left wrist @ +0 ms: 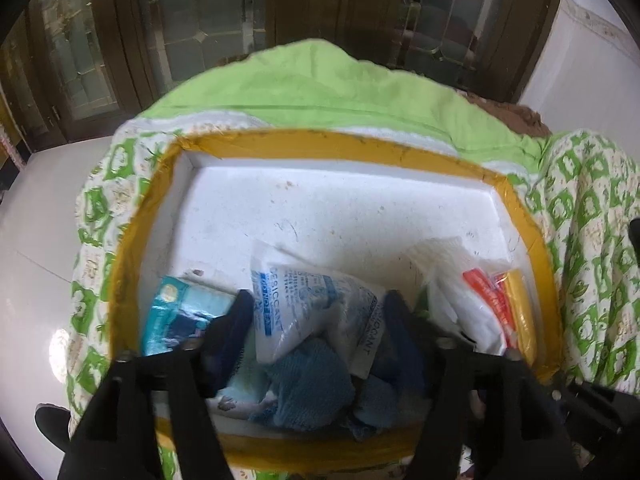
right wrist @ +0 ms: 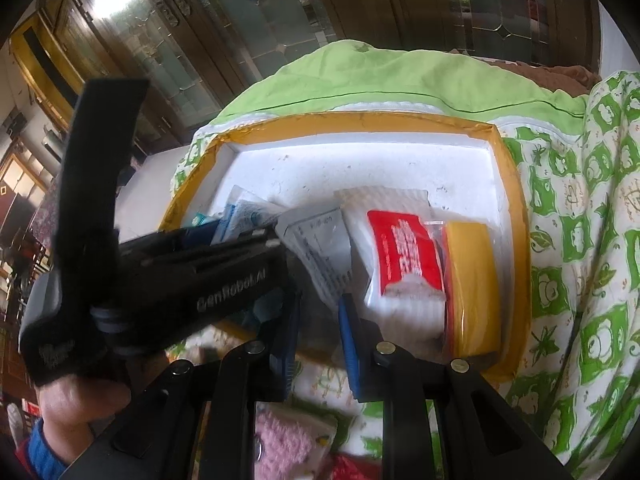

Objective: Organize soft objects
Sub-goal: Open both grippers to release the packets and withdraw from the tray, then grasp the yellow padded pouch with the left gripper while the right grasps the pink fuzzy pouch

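A white foam box with a yellow taped rim (left wrist: 320, 142) (right wrist: 360, 118) rests on a green-patterned bedcover. Inside lie a white desiccant bag (left wrist: 304, 304), a blue knitted cloth (left wrist: 312, 388), a teal packet (left wrist: 180, 312), a white packet with a red label (left wrist: 480, 304) (right wrist: 400, 256) and a yellow pack (right wrist: 472, 280). My left gripper (left wrist: 318, 300) is open over the box's near end, its fingers either side of the desiccant bag and blue cloth. My right gripper (right wrist: 319, 308) is shut at the box's near rim; whether anything sits in its narrow gap is unclear.
The left gripper's black body (right wrist: 200, 288) and the hand holding it (right wrist: 80, 400) cross the right wrist view. A pink knitted item (right wrist: 280, 448) and a red item (right wrist: 352, 468) lie on the bedcover below the box. A green pillow (left wrist: 320, 80) lies behind it, with wooden glass doors beyond.
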The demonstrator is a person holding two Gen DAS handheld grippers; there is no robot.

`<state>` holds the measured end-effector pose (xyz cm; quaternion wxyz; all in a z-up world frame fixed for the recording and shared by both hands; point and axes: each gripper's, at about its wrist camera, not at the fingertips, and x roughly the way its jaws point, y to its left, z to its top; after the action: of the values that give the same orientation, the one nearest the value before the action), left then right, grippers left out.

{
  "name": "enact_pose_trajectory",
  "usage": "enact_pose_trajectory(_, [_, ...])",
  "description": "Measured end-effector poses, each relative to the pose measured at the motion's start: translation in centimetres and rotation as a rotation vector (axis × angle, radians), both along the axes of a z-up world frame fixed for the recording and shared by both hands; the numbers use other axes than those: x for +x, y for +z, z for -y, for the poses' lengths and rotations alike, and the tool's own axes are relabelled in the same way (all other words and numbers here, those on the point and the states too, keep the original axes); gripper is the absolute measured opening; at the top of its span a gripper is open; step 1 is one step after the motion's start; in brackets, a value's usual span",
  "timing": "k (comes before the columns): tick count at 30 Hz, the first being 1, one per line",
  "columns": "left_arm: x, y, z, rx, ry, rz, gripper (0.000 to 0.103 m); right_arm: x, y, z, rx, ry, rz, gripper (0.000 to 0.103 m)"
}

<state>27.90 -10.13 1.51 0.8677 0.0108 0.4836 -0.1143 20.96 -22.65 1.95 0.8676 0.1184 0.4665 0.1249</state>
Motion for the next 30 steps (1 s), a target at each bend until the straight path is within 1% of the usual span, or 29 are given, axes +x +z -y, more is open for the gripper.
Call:
enact_pose_trajectory(1, [-0.2,0.3,-0.2,-0.007,0.004,0.008,0.076,-0.3,0.1,0.0,0.003,0.004,0.004,0.034])
enact_pose_trajectory(2, [-0.4,0.7,-0.4,-0.018,0.009,0.017,0.077,-0.8,0.3,-0.1,0.0,0.012,0.015,0.036])
enact_pose_trajectory(4, [-1.0,1.8,-1.0,-0.034,0.016,0.035,0.078,-1.5,0.7,-0.2,-0.015,0.017,0.03,0.047])
enact_pose_trajectory(6, [-1.9,2.5,-1.6,-0.039,0.024,0.054,0.08,-2.4,1.0,0.1,-0.009,0.022,0.042,0.051])
enact_pose_trajectory(9, [-4.2,3.5,-3.0,-0.054,0.038,0.08,0.082,-3.1,1.0,0.7,0.007,0.014,0.034,0.053])
enact_pose_trajectory(12, [-6.9,3.7,-4.2,-0.048,0.05,0.1,0.084,-3.3,1.2,1.3,0.018,-0.001,0.035,0.053])
enact_pose_trajectory(13, [-7.6,3.6,-4.6,-0.046,0.057,0.101,0.084,-3.4,1.3,1.5,0.021,-0.007,0.039,0.055])
enact_pose_trajectory(14, [-8.4,3.5,-5.1,-0.046,0.065,0.1,0.084,-3.5,1.4,1.7,0.023,-0.01,0.041,0.057])
enact_pose_trajectory(16, [-10.0,3.0,-6.1,-0.051,0.086,0.09,0.084,-3.8,1.5,1.8,0.029,-0.016,0.047,0.065])
enact_pose_trajectory(18, [-11.2,2.6,-6.9,-0.057,0.106,0.08,0.084,-4.0,1.5,1.8,0.033,-0.016,0.048,0.067])
enact_pose_trajectory(22, [-13.6,1.8,-8.4,-0.076,0.145,0.068,0.084,-5.0,1.3,1.8,0.039,-0.008,0.043,0.07])
enact_pose_trajectory(30, [-17.5,-0.1,-10.7,-0.083,0.219,0.054,0.084,-7.0,0.6,2.2,0.045,-0.005,0.026,0.071])
